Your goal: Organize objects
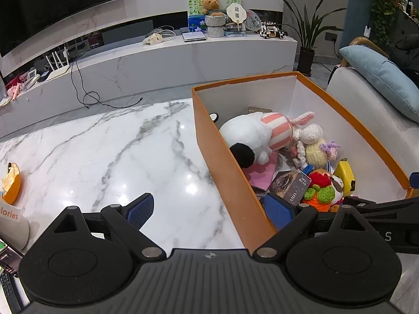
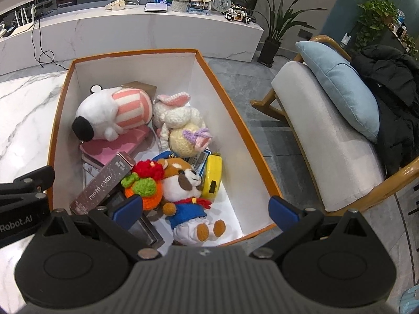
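An orange box (image 2: pixel 255 154) on the marble counter (image 1: pixel 104 151) holds a striped white plush (image 2: pixel 115 112), crochet dolls (image 2: pixel 183 128) and a sailor plush (image 2: pixel 183 191). Both tools, left (image 1: pixel 209 209) and right (image 2: pixel 205 210), hover spread and empty at its near end.

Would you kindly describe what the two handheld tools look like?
Both match: the left tool and right tool have matte black ribbed bodies, round pivot discs, silver screws and blue ribbed finger pads. White lettering reading "Robot.AI" marks one side.
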